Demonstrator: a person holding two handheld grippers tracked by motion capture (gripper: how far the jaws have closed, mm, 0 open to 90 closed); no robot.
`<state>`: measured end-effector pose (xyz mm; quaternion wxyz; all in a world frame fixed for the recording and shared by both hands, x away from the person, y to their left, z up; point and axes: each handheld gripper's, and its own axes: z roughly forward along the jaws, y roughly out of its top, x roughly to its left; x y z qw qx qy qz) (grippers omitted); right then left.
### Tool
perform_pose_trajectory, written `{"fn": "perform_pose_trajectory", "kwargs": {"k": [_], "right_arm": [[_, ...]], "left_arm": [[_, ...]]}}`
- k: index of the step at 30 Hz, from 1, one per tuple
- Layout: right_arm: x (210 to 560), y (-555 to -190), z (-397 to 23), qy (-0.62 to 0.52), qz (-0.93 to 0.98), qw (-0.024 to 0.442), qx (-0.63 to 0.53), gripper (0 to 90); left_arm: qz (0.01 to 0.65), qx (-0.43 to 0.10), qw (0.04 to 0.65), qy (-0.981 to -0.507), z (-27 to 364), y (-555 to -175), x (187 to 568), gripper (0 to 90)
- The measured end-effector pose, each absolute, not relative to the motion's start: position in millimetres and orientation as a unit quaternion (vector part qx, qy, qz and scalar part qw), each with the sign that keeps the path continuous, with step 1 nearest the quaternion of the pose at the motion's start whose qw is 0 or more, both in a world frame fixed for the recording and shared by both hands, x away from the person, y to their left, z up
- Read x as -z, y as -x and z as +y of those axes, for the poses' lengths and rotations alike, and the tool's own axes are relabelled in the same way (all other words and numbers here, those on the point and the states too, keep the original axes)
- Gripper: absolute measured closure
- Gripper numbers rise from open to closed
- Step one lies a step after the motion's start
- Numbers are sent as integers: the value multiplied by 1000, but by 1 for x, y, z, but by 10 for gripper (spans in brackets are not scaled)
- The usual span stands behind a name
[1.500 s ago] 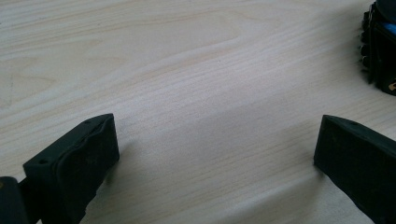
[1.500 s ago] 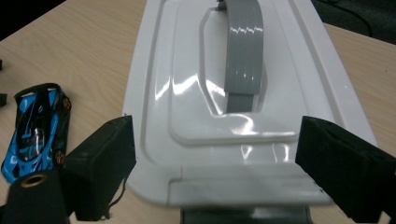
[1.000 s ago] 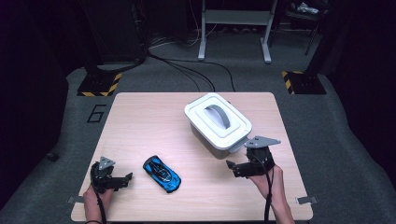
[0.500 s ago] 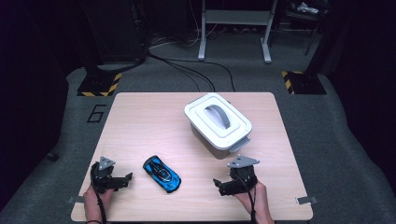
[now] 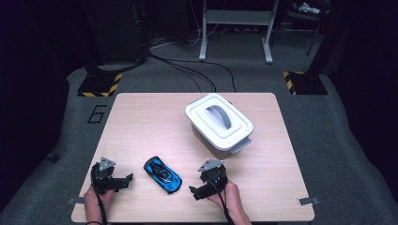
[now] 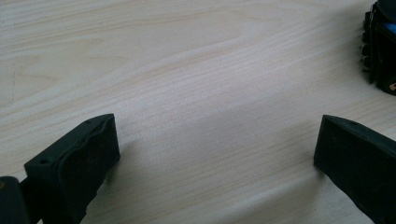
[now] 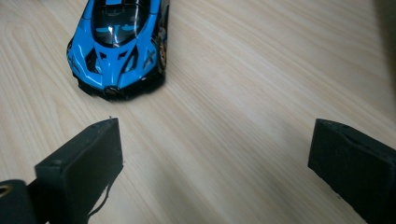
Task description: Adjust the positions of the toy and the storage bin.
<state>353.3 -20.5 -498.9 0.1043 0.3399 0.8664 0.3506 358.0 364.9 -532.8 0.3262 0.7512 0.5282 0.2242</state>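
Note:
A blue and black toy car point(image 5: 162, 174) lies on the wooden table point(image 5: 141, 122) near its front edge, between my two grippers. My left gripper point(image 5: 123, 181) rests on the table left of the car, jaws wide open, nothing between them; one edge of the car point(image 6: 380, 51) shows at the top right of the left gripper view. Just right of the car my right gripper point(image 5: 196, 191) points at it with open, empty jaws. The car's nose point(image 7: 116, 42) sits a little ahead of that gripper's left jaw.
A white lidded box point(image 5: 218, 124) with a grey handle stands at the table's right centre, behind my right gripper. Beyond the table lie a dark floor, cables and metal stand legs point(image 5: 234, 28).
My right gripper has moved left and toward the front edge, from beside the white box to just right of the car. The left gripper and car have stayed put.

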Motion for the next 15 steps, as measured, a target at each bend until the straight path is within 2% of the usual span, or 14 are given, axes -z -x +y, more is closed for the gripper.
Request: {"fn": "perform_pose_trajectory", "kwargs": {"k": [15], "right_arm": [[508,-369,29,-318,883,84,-334,0]], "left_arm": [[528,-225,327,-751,365,-358,533,2]]}}
